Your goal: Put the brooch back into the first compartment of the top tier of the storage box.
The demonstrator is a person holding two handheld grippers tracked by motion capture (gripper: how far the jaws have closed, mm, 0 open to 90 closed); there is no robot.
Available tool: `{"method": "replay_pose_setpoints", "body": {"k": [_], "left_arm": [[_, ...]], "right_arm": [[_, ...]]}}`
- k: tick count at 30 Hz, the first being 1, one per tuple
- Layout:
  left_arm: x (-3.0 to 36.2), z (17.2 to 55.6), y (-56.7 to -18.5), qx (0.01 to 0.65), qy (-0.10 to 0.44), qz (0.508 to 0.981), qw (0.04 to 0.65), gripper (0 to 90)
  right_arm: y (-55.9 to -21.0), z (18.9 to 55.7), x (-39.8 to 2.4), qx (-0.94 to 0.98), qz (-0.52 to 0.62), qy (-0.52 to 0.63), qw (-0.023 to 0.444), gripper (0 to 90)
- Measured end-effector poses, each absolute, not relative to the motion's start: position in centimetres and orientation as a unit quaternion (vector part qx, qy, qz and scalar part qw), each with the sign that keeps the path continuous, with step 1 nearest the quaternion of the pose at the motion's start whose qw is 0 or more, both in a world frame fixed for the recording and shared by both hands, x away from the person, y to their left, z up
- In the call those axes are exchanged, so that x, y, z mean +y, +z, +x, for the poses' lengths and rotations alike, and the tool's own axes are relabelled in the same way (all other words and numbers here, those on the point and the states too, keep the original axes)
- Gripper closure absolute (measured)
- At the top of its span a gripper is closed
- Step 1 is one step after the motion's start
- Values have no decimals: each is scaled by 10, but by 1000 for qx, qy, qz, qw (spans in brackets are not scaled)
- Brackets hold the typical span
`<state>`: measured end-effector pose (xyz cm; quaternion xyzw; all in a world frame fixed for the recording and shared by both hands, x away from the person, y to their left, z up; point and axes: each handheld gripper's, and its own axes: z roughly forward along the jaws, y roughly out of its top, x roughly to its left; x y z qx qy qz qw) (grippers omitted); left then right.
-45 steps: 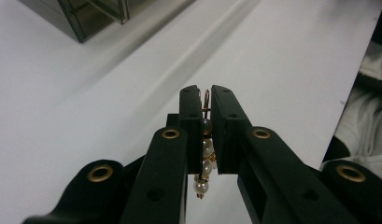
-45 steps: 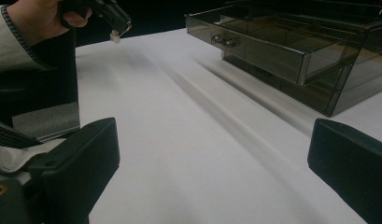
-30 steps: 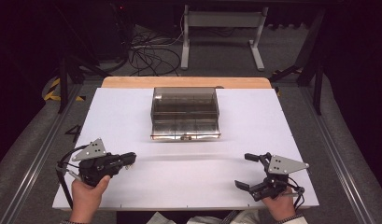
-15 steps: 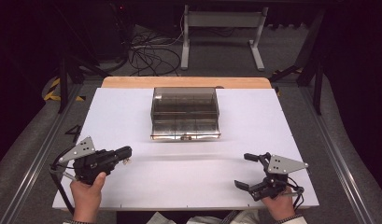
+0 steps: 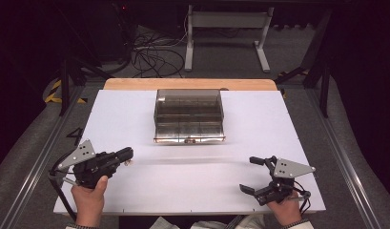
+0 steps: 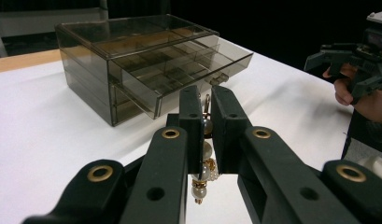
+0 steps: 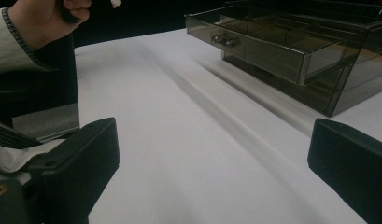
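Observation:
A smoky clear plastic drawer box (image 5: 189,116) stands at the middle of the white table, its upper drawer (image 6: 179,74) pulled partly out. My left gripper (image 5: 128,153) is at the near left, shut on a pearl and gold bead earring (image 6: 201,175) that hangs between its jaws, lifted a little above the table. The same drawer box (image 7: 296,51) appears in the right gripper view with a small handle on the drawer front. My right gripper (image 5: 252,174) rests at the near right, jaws wide apart with nothing between them.
The white table top (image 5: 135,119) has a wooden strip (image 5: 190,84) along its far edge. Behind it are a desk frame (image 5: 226,33) and loose cables (image 5: 149,52) on the floor. Metal rails run along both sides of the table.
My left gripper has drawn back toward the near left corner and risen slightly, still holding the earring. The right gripper has stayed put.

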<state>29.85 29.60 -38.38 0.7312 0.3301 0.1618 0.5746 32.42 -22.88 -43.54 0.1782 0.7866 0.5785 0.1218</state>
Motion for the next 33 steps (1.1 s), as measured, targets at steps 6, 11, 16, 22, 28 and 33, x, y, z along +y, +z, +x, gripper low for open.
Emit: {"method": "replay_pose_setpoints", "body": {"k": [6,11,16,22,28,33], "left_arm": [[295,298,-380,326,167,730,576,841],[292,301,-376,325,165,734,573,841],[288,306,-369,321,162,738,571,841],[280,315,-362,318,153,741,571,840],[271,325,-354,313,150,744,570,841],[264,332,-350,311,147,745,571,841]], "right_arm": [[-435,324,-228,787,178,578,121,29],[-435,324,-228,788,178,577,121,29],[-435,324,-228,788,178,577,121,29],[-436,324,-228,788,178,577,121,29],[-435,324,-228,788,178,577,121,29],[-436,324,-228,788,177,577,120,29]]}}
